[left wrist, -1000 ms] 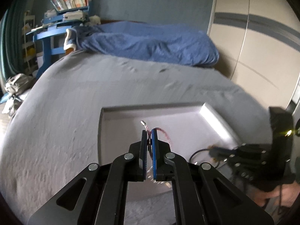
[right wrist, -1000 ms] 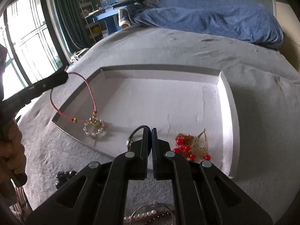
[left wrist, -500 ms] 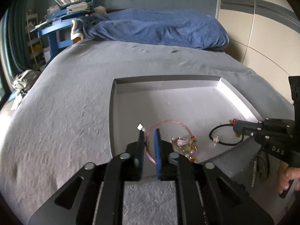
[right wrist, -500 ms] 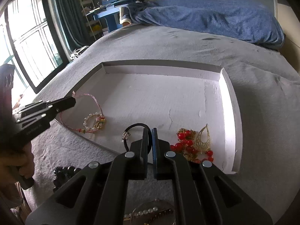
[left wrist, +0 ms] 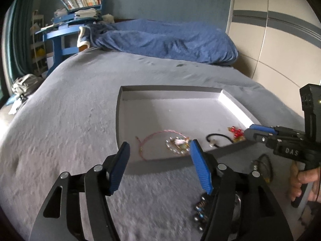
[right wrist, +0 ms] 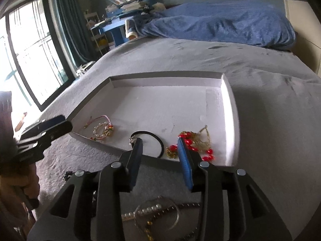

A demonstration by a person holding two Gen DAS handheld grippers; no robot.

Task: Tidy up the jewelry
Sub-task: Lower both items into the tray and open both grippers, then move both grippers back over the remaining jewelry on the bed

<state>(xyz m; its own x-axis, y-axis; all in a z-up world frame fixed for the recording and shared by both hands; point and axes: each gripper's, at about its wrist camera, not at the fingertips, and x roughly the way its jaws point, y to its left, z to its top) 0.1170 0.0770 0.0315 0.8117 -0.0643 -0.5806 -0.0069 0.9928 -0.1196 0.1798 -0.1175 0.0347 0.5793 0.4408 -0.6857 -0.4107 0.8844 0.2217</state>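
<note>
Right wrist view gives you the relation that matters: the loose pile, a pearl strand (right wrist: 140, 210) with a thin clear bangle (right wrist: 157, 213) and a dark beaded chain (right wrist: 186, 205), lies on the grey bedspread (right wrist: 270, 120) directly under your right claw (right wrist: 160, 160), nearer to you than the white tray (right wrist: 230, 108). The strand's long axis runs left to right across the fingers. Your right claw is spread apart and holds nothing, so it is the nearer one for that pile; I judge the next reach goes down and back toward you, not forward.

Your left claw (left wrist: 159, 166) is also apart and empty, hovering just short of the tray's near wall. A dark bead cluster (left wrist: 199, 210) lies on the bedspread below its right finger.

Already in the tray, along the near edge: the pink cord bracelet with pearl ring (right wrist: 102, 127), the black cord loop (right wrist: 149, 138), and the red-bead and gold pieces (right wrist: 192, 143), each apart.

Soft bedding will let chains sink. Behind: a blue duvet (right wrist: 220, 24), a blue desk (left wrist: 60, 38), a window (right wrist: 30, 60).
</note>
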